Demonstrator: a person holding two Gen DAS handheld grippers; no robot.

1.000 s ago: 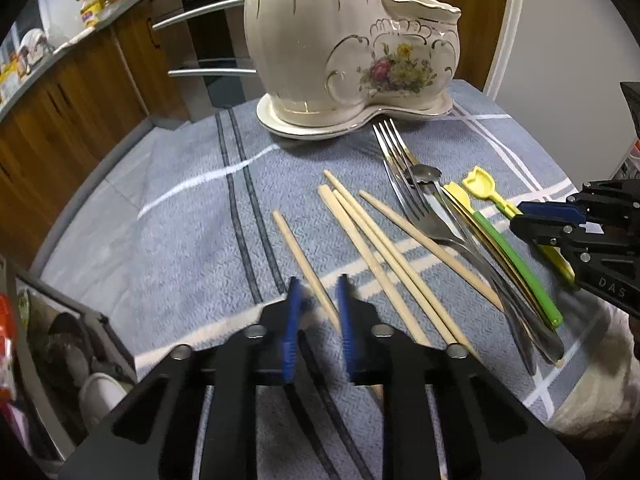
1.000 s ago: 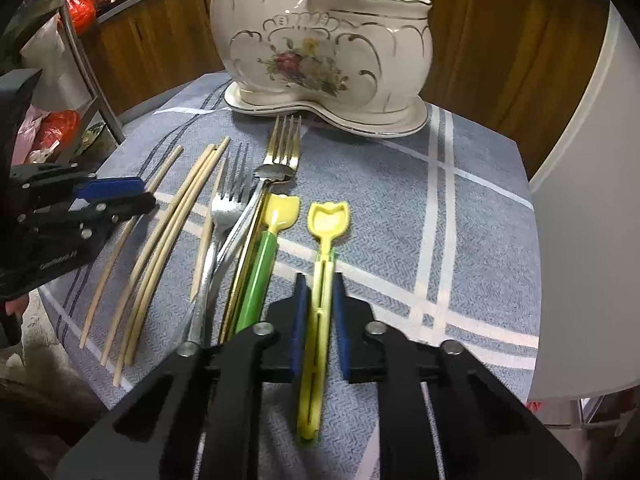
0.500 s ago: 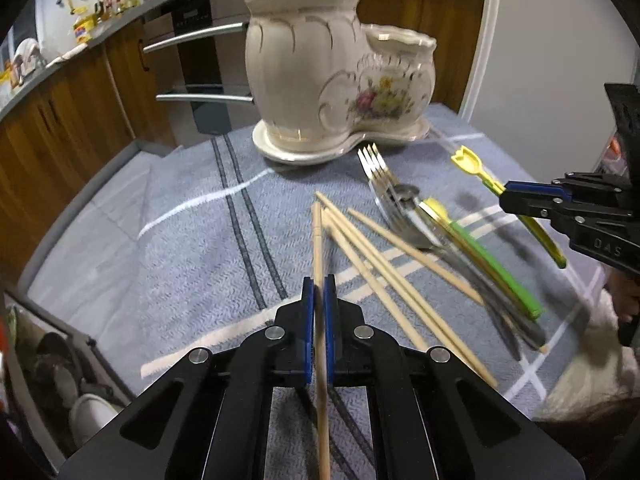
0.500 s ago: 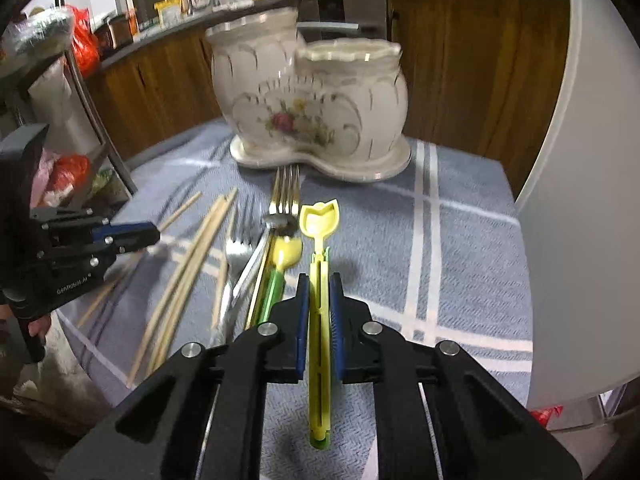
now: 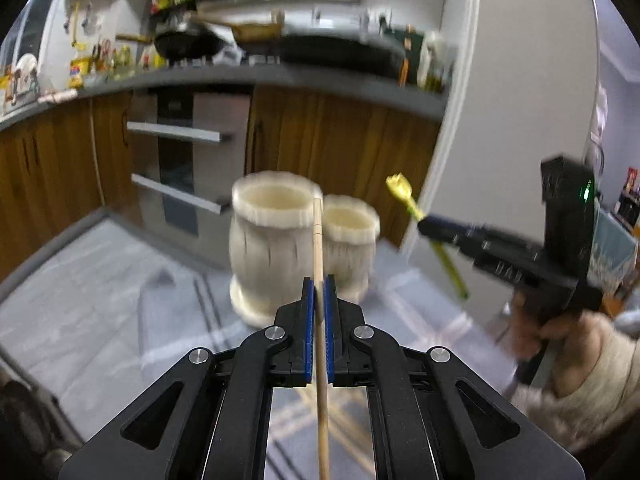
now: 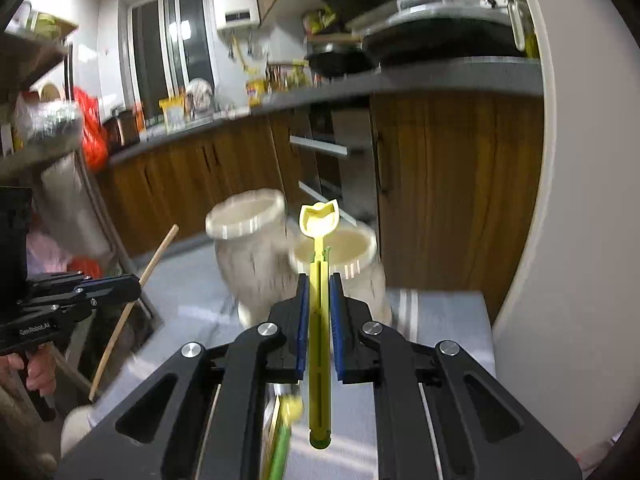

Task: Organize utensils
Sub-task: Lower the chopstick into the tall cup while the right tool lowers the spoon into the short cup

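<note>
Your left gripper (image 5: 319, 286) is clamped narrow on a single wooden chopstick (image 5: 318, 240), whose tip rises in front of the taller pot of the cream ceramic utensil holder (image 5: 272, 240); the stick's near end runs out of the bottom of the left wrist view, so you cannot see where it stops. Your right gripper (image 6: 319, 286) is pinched on the yellow plastic utensil (image 6: 319, 320), its scalloped head standing up before the shorter, right-hand pot of that holder, which sits on the far part of the grey striped tablecloth (image 5: 100, 300). Both pots are smeared by motion blur, so their painted pattern is unreadable. Under the left gripper you can only glimpse pale streaks of the other chopsticks (image 5: 340, 432) on the cloth. Under the right gripper a green-handled utensil (image 6: 280, 448) shows as a blur, cut off by the fingers and the frame's lower edge. The forks cannot be made out in either view. A hand (image 5: 532, 332) gripping the right tool is partly hidden behind it.
</note>
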